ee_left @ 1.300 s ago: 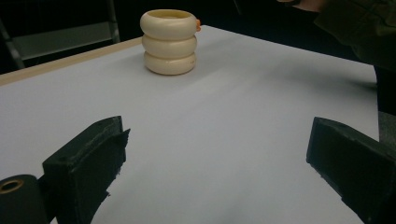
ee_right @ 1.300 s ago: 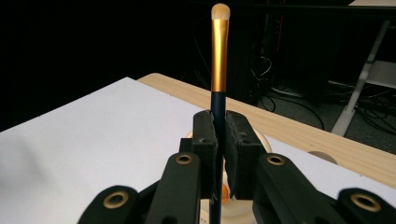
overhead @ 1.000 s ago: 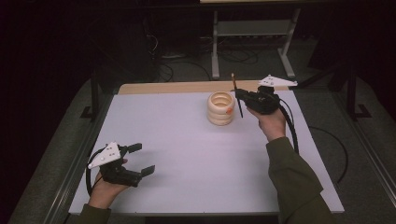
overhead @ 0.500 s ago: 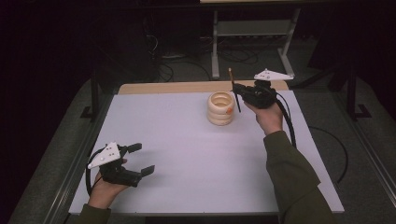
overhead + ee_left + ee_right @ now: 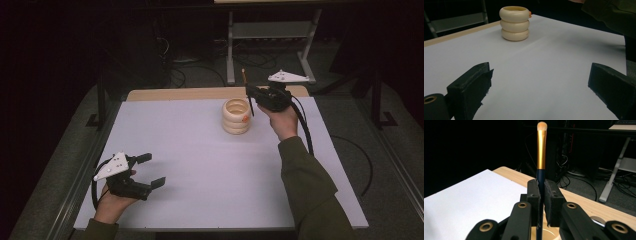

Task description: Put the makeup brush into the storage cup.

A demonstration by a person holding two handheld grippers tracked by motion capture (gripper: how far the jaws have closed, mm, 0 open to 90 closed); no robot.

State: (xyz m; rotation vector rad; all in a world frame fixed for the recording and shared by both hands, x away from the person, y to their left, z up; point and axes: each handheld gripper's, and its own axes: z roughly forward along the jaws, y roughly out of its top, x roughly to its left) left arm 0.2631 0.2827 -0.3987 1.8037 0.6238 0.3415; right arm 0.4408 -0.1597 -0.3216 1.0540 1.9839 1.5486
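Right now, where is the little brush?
The brush is clamped upright in the right gripper, at the far right of the high view, just right of the cream ring-shaped holder near the table's far edge.

Cream ringed holder (image 5: 236,115), navy brush (image 5: 541,160) with gold ferrule, white table cover (image 5: 190,160), black tongs (image 5: 541,195)

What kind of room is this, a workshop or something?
Probably a lab or recording studio: a white-covered table under bright light amid darkness, loose cables on the carpet, and a metal stand behind.
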